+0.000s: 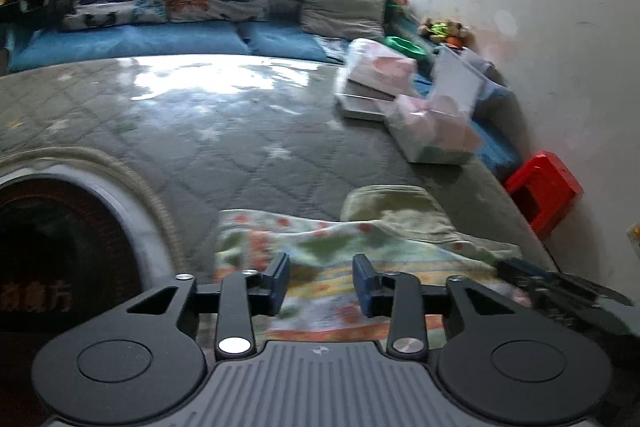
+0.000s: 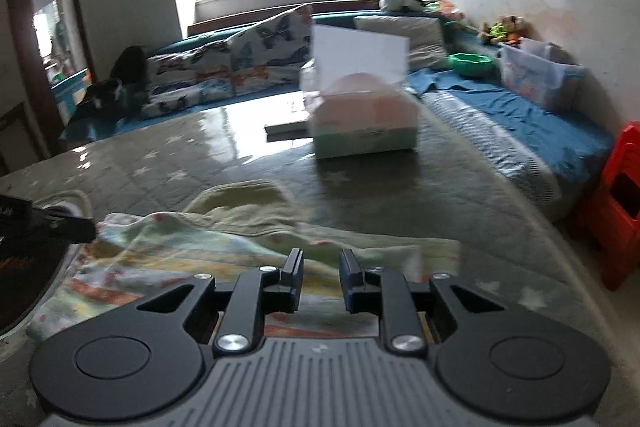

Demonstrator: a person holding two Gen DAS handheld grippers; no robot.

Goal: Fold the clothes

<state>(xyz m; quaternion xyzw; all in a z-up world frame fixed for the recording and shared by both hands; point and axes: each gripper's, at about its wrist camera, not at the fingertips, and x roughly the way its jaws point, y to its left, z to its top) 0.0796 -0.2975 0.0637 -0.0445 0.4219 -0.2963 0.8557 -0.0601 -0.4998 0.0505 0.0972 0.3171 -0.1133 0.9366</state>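
A patterned cloth with green, orange and yellow prints [image 1: 320, 247] lies flat on the grey quilted surface, with a plain pale green piece [image 1: 394, 209] on its far edge. My left gripper [image 1: 321, 285] is open and empty just above the cloth's near part. In the right wrist view the same patterned cloth [image 2: 180, 247] and pale green piece [image 2: 244, 203] lie ahead. My right gripper [image 2: 320, 281] is open and empty over the cloth's near right part. The other gripper shows at the right edge of the left wrist view [image 1: 560, 287].
A clear box with pink contents [image 2: 360, 111] stands on the grey quilted surface [image 2: 400, 195] ahead, on flat boards. A round dark mat [image 1: 60, 247] lies at left. A red stool [image 1: 544, 187] stands by the right wall. Cushions [image 2: 240, 67] and a blue mattress [image 2: 520, 115] lie beyond.
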